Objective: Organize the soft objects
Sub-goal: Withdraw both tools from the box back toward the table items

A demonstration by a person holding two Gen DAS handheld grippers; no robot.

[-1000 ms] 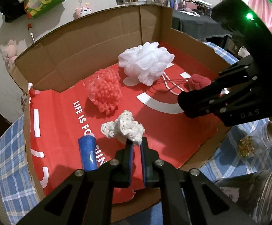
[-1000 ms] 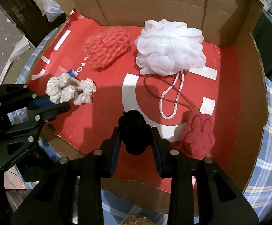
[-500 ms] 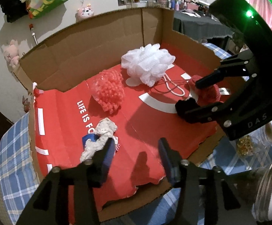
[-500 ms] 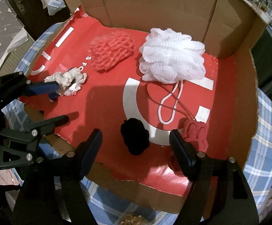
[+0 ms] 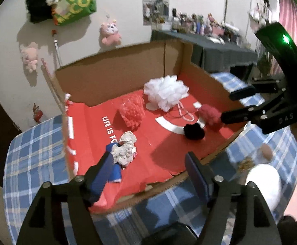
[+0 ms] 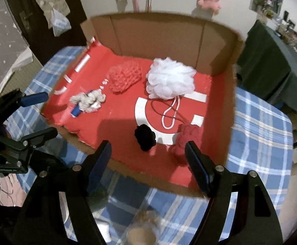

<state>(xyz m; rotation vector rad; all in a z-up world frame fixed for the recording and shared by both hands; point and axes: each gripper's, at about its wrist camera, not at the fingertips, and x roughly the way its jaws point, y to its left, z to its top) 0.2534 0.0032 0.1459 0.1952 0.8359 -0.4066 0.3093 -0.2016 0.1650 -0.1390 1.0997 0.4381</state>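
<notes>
**Soft items in the red-lined cardboard tray: stock on view**

We list six pieces lying on the red floor of the open cardboard tray [image 6: 164, 30], which sits on a blue plaid cloth [image 6: 258, 126].

1. White mesh bath pouf [image 6: 169, 79], toward the back wall, right of centre. Its white cord loop [image 6: 169, 114] trails forward across the white ring printed on the liner.
2. Coral-red netted puff [image 6: 123, 77], just left of the pouf, close beside it.
3. Cream crocheted scrunchie [image 5: 126, 150], front left, lying partly over item 4 and touching it.
4. Blue cylinder [image 6: 75, 111], poking out from under the scrunchie.
5. Black pom-pom [image 6: 145, 136], front centre, on the edge of the printed ring.
6. Dark red knitted piece [image 6: 186, 140], just right of the pom-pom, slightly apart from it.

Left gripper [image 5: 148, 171]: we see its jaws spread wide, having just been opening, with nothing between the pads; the scrunchie lies on the liner just beyond the left finger [image 5: 101, 175].

Right gripper [image 6: 148, 163]: jaws likewise parted wide after opening, gripping nothing. The pom-pom and the red knitted piece lie on the liner just beyond its fingertips.

A plush pink toy [image 5: 109, 32] hangs on the wall behind the tray.
</notes>
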